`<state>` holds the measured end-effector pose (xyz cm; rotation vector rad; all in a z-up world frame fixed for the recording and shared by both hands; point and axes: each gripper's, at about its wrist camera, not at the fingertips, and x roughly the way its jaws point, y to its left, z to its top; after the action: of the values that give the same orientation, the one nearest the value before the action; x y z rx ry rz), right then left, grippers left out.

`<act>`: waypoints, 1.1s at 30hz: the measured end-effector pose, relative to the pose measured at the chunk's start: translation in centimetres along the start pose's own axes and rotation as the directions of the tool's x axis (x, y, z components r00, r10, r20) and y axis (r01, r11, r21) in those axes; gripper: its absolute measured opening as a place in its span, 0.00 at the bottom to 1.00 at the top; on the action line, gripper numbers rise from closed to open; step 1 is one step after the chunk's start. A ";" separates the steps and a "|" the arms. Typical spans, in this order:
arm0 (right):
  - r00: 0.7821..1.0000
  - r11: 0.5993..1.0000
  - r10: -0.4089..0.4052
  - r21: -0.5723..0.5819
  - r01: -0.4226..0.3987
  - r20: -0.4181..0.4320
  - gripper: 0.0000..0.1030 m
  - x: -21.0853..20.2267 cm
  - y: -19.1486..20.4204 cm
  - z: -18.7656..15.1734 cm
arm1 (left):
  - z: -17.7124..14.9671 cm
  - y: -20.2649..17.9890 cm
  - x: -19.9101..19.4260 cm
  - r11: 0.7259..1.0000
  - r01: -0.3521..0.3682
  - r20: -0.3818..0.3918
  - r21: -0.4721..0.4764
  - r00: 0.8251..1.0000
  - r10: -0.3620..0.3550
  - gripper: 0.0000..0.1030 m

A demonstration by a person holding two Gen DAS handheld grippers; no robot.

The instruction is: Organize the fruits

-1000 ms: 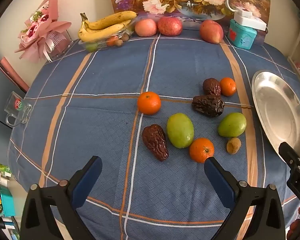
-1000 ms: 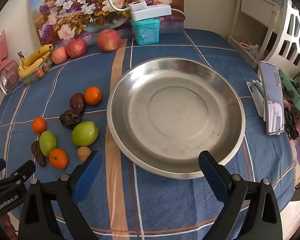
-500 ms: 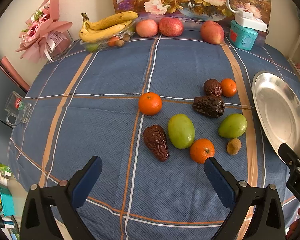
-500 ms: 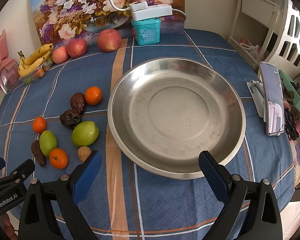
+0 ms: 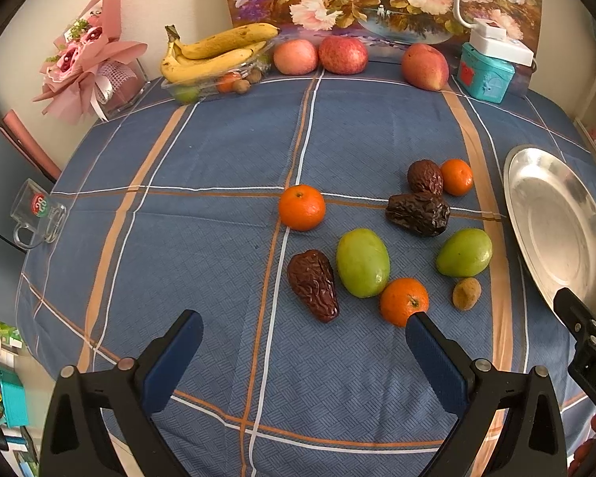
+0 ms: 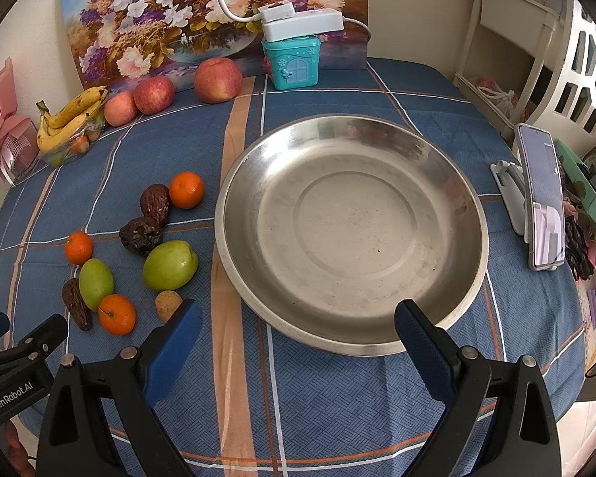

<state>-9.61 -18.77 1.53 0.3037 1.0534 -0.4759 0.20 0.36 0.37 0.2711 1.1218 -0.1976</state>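
On the blue checked tablecloth (image 5: 218, 151), a steel plate (image 6: 349, 151) is sitting with nothing in it, and the loose fruit is lying in a cluster just to the left of that plate. Nearest the plate, a green fruit (image 6: 170, 264) is resting almost against its rim, with a small brown nut (image 6: 167, 304) just in front of it. A little farther from the plate, two dark dates (image 6: 149, 218) are lying touching each other, and an orange (image 6: 186, 189) is sitting against the farther one. Farthest from the plate, a second green fruit (image 5: 362, 262) is lying between a third date (image 5: 313, 285) and another orange (image 5: 403, 301), touching both, while a third orange (image 5: 301, 207) is sitting apart behind them. Well behind the plate, along the flower painting (image 6: 202, 12), three apples (image 5: 342, 55), a bunch of bananas (image 5: 214, 53) and a teal box (image 6: 292, 63) are lining the far edge of the table. A phone (image 6: 542, 202) is leaning on a stand to the right of the plate.

The left gripper (image 5: 304, 342) is hovering over the cloth with its jaws spread wide, holding nothing, its right finger tip overlapping the near orange. The right gripper (image 6: 298, 330) is hanging before the plate's near rim, jaws likewise wide apart and holding nothing.
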 end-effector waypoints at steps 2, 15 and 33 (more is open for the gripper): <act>1.000 1.000 0.000 0.000 0.000 0.000 0.95 0.0 0.0 0.0 | 0.0 0.0 0.0 1.000 0.000 0.000 0.000 1.000 0.000 1.00; 1.000 1.000 0.001 -0.002 -0.001 -0.001 0.95 0.0 0.1 0.0 | 0.0 0.0 0.0 1.000 0.000 0.001 0.000 1.000 0.000 1.00; 1.000 1.000 0.008 -0.021 -0.008 0.000 0.95 0.1 1.0 -0.2 | 0.1 0.0 0.4 1.000 0.023 -0.006 -0.010 1.000 -0.023 1.00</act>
<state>-9.23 -17.83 1.32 0.2894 1.0562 -0.4577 0.47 0.34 0.05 0.2502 1.1321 -0.2118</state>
